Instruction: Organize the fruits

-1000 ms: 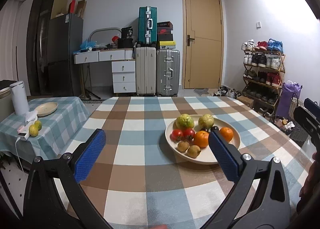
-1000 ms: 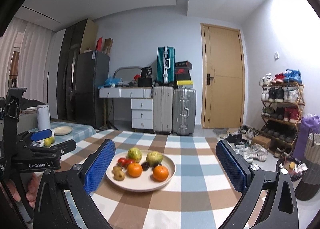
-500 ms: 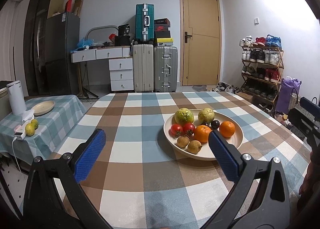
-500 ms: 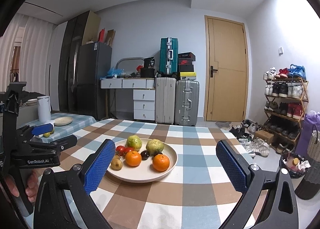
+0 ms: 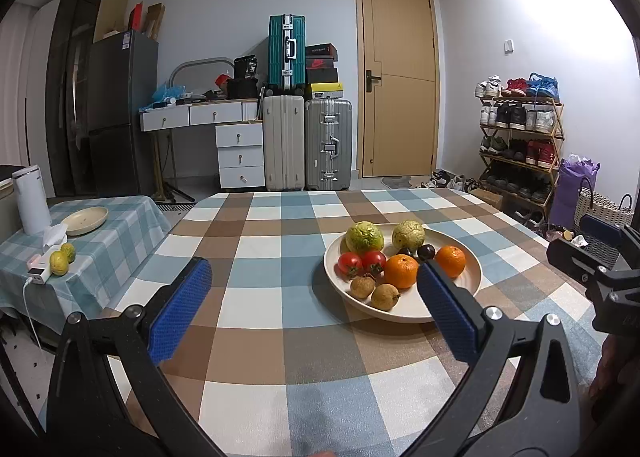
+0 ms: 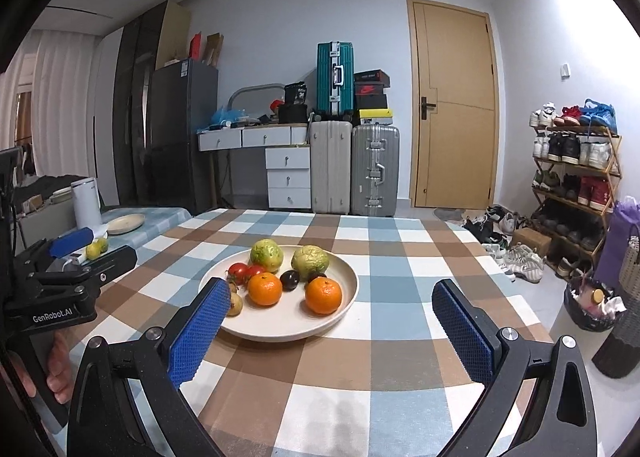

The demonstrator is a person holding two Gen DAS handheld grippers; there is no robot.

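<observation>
Fruit sits heaped on one plate, likely for sorting; left gripper and right gripper gape empty, poised near it

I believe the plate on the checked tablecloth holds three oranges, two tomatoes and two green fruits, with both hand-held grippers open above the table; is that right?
Not quite: the plate holds two oranges, not three, as the right wrist view shows. The two tomatoes, two green fruits and both open hand-held grippers, left and right, are as you say.
</observation>
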